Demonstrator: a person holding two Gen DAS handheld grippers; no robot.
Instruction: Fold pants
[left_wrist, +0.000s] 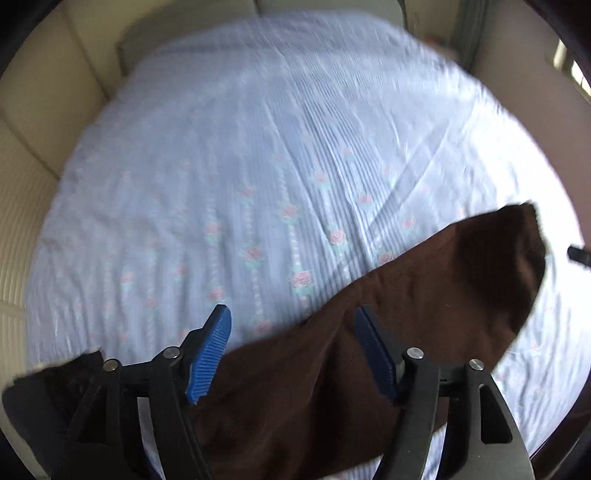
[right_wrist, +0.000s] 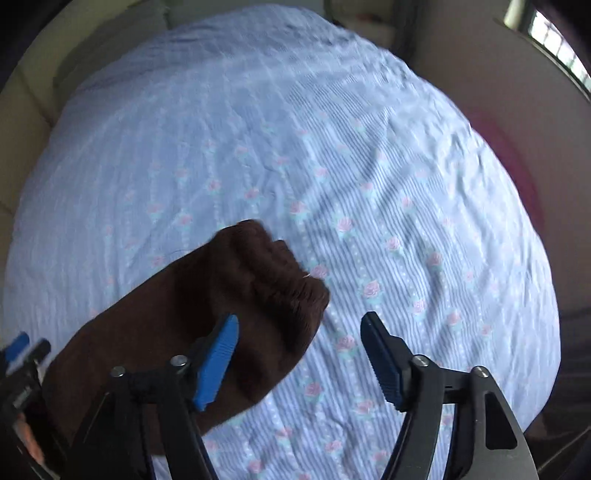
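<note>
Dark brown pants (left_wrist: 406, 317) lie as a long folded strip on a pale blue flowered bedspread (left_wrist: 258, 147). In the left wrist view the strip runs from the lower left up to a rounded end at the right. My left gripper (left_wrist: 293, 321) is open above the strip, its jaws wide apart, holding nothing. In the right wrist view the pants (right_wrist: 207, 295) show at the lower left, with a gathered ribbed end. My right gripper (right_wrist: 299, 328) is open and empty, its left fingertip (right_wrist: 218, 354) over the cloth. The left gripper (right_wrist: 22, 362) shows at the far left edge.
The bedspread (right_wrist: 369, 184) covers a bed with a beige padded headboard (left_wrist: 44, 122) at the left and far side. A beige wall (right_wrist: 480, 74) and a window (right_wrist: 554, 40) are at the right. Both views are motion-blurred.
</note>
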